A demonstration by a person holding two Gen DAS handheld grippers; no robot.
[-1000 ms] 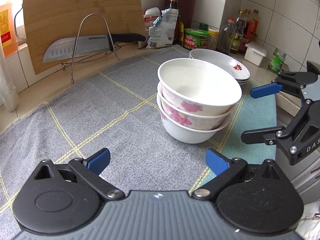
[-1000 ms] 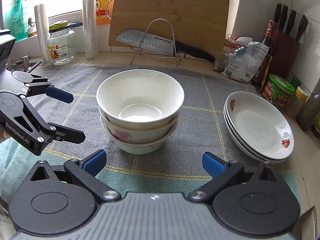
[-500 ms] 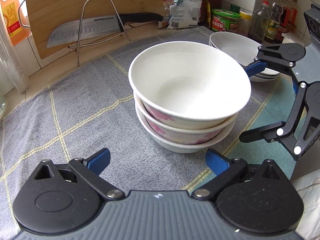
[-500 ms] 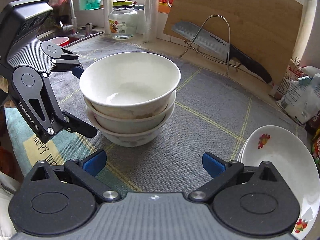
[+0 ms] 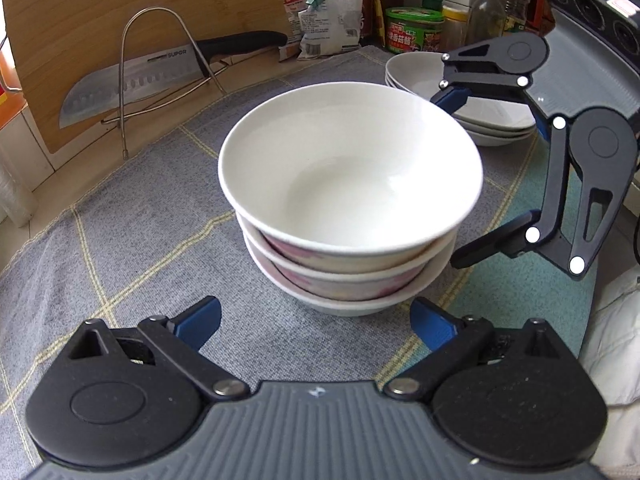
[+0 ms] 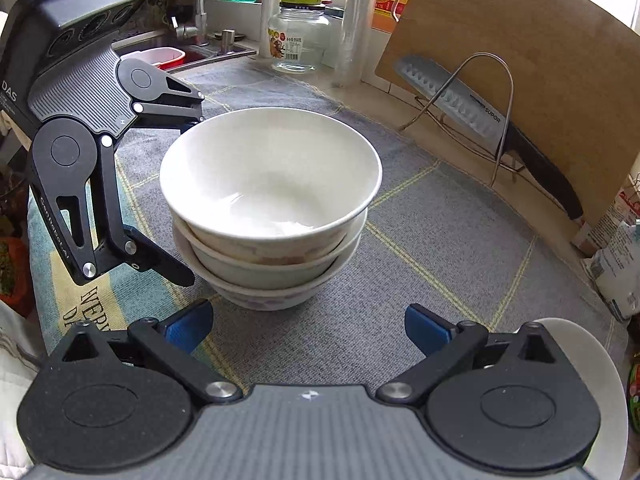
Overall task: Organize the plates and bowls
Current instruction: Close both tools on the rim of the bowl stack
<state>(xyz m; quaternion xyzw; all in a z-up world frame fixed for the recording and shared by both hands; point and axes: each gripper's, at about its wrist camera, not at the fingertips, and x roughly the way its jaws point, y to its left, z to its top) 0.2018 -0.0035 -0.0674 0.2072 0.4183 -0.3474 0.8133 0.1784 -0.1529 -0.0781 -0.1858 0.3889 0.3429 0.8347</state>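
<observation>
A stack of three white bowls (image 5: 348,184) with pink flowers stands on the grey cloth; it also shows in the right wrist view (image 6: 268,200). My left gripper (image 5: 316,322) is open, just in front of the stack's base. My right gripper (image 6: 308,326) is open, close to the stack from the other side. In the left wrist view the right gripper (image 5: 460,176) has its jaws spread beside the bowls' right rim. In the right wrist view the left gripper (image 6: 188,196) is spread at the bowls' left. A stack of white plates (image 5: 488,120) sits behind right.
A wooden cutting board (image 5: 100,20) leans at the back with a knife (image 5: 132,80) on a wire rack. Bottles, jars and packets (image 5: 416,36) line the wall. A glass jar (image 6: 296,36) and a sink (image 6: 168,50) lie far left. The counter edge is near the right gripper.
Both grippers have moved closer to the bowl stack, one on each side, and now flank it. Both stayed open. The bowls and plates have not moved.
</observation>
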